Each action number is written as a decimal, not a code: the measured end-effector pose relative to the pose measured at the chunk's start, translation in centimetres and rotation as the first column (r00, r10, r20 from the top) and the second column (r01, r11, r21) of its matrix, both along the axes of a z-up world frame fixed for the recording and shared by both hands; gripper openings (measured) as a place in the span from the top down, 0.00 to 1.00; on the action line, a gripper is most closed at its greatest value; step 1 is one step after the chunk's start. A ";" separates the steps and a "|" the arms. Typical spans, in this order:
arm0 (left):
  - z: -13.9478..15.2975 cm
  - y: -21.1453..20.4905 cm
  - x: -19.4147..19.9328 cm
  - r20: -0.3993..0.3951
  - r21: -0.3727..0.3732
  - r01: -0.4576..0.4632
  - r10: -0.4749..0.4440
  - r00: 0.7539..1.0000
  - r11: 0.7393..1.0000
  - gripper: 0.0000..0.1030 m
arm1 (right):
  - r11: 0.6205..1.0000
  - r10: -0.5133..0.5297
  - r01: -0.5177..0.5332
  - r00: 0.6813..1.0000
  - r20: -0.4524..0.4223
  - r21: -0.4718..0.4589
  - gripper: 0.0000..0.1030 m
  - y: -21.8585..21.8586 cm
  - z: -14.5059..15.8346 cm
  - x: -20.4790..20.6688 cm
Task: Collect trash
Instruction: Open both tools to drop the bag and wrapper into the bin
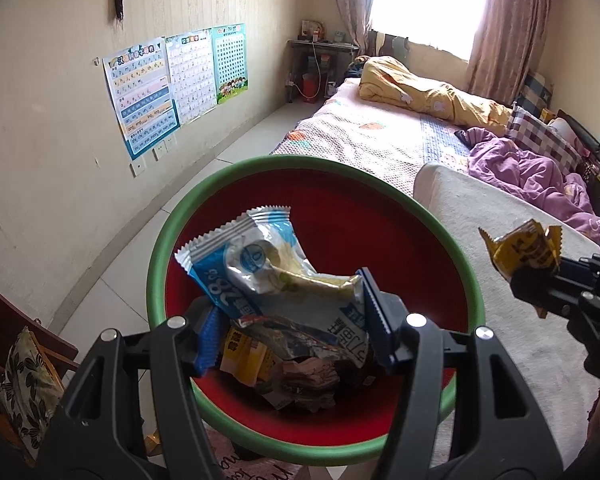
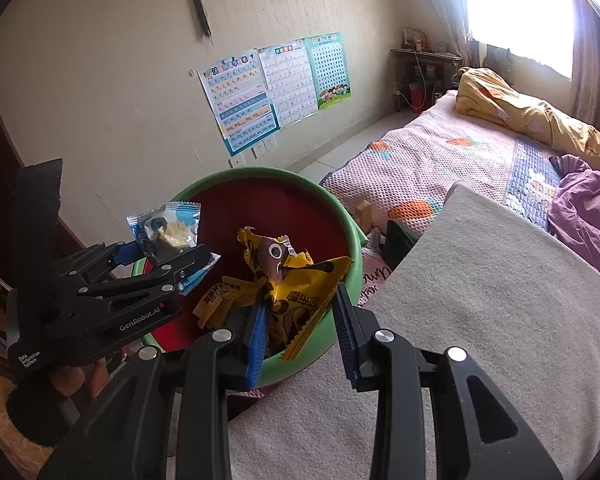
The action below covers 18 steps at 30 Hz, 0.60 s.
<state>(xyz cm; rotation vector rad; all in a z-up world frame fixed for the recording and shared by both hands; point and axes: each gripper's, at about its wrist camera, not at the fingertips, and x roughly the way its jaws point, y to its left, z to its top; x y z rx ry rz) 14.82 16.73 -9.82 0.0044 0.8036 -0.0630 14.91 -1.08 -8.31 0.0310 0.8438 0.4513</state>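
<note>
With several wrappers already in the bin [image 1: 156, 264], your left gripper [image 1: 292, 320] grips a blue wrapper [image 1: 256, 264] above it; your right gripper [image 2: 300, 316] clamps a yellow wrapper [image 2: 296, 292]; drop both.

Three learning posters [image 1: 172, 84] hang side by side on the cream wall, with wall sockets [image 1: 164, 148] just beneath them. A bed [image 1: 372, 132] with a pink patterned cover runs toward the bright window [image 1: 428, 0], which has pink curtains [image 1: 508, 28] on either side. A rumpled yellow quilt [image 1: 428, 92] lies at the far end of the bed, a purple one [image 1: 532, 172] nearer, and a checked pillow [image 1: 540, 136] between them. A small dark table [image 1: 320, 46] stands in the corner, a red bin [image 1: 310, 87] under it. A beige cushion [image 2: 500, 300] lies closest.
</note>
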 end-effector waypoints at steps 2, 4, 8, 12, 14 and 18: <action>-0.3 0.0 0.4 -0.015 -0.001 -0.003 0.003 1.000 1.000 0.45 | 1.000 0.001 -0.001 1.000 0.003 -0.003 0.70 0.1 0.0 0.1; -0.6 0.0 0.6 -0.023 -0.003 -0.006 0.005 1.000 1.000 0.44 | 1.000 0.002 -0.002 1.000 0.005 -0.003 0.70 0.1 0.0 0.2; -0.8 -0.1 0.9 -0.029 0.000 -0.005 0.005 1.000 1.000 0.43 | 1.000 -0.001 0.001 1.000 0.006 -0.006 0.70 0.0 -0.1 0.3; -1.1 -0.3 0.9 -0.037 -0.001 -0.005 0.005 0.999 1.000 0.42 | 1.000 -0.001 0.001 1.000 0.005 -0.005 0.70 -0.1 -0.1 0.2; -1.4 -0.3 0.9 -0.042 0.000 -0.005 0.005 0.999 1.000 0.42 | 1.000 0.000 0.000 1.000 0.003 -0.005 0.70 -0.1 -0.1 0.3; -1.7 -0.2 1.2 -0.052 0.003 -0.010 0.010 0.999 1.000 0.41 | 1.000 0.000 0.000 1.000 -0.002 -0.004 0.70 -0.1 -0.2 0.4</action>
